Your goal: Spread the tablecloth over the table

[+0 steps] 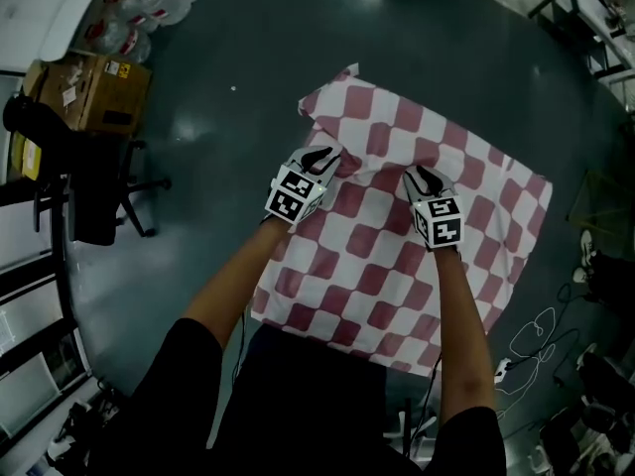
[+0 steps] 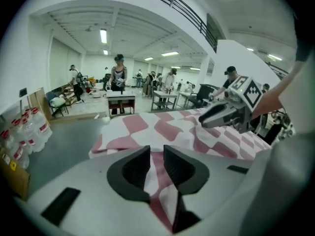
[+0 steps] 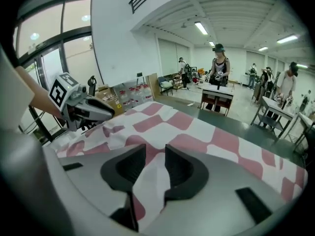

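Left claw (image 1: 319, 157) and right claw (image 1: 425, 178) each pinch a fold of the tablecloth (image 1: 397, 266), seemingly light, limp, best gripped at edges.

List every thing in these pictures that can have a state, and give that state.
tablecloth: draped over the table, wrinkled at its far left corner
left claw: shut on a fold of the tablecloth
right claw: shut on a fold of the tablecloth
cardboard box: closed
office chair: upright, unoccupied
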Action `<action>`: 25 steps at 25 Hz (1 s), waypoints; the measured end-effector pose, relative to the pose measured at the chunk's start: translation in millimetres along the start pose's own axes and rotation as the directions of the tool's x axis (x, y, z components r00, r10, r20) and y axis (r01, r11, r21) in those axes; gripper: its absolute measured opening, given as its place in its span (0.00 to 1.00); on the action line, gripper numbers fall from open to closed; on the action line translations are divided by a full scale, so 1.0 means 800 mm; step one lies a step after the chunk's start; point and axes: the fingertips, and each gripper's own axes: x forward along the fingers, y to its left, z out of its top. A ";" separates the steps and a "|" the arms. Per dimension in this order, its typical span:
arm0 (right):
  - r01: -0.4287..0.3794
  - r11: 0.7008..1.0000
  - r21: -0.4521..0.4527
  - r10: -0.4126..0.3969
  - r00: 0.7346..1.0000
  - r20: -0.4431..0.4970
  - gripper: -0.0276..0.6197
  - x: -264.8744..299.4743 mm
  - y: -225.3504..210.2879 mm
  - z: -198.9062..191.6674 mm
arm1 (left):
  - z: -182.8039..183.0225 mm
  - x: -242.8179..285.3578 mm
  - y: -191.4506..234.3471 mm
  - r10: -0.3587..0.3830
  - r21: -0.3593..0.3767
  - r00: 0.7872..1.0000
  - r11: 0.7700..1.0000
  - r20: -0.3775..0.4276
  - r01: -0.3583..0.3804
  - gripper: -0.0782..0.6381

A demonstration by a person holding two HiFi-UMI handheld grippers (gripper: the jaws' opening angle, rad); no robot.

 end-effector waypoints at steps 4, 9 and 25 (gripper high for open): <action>0.019 1.000 0.006 -0.019 1.000 -0.012 0.25 0.003 0.004 -0.009 | -0.045 0.038 -0.009 -0.032 0.041 0.982 0.998 -0.188 0.040 0.24; 0.016 0.999 -0.032 -0.017 0.999 -0.031 0.25 0.034 -0.005 -0.001 | -0.041 0.042 0.013 0.045 0.044 0.985 0.998 -0.167 -0.038 0.20; -0.106 0.989 -0.100 0.117 0.986 0.115 0.25 0.089 0.061 0.123 | -0.048 0.008 0.031 0.100 -0.037 0.990 0.994 -0.097 -0.104 0.19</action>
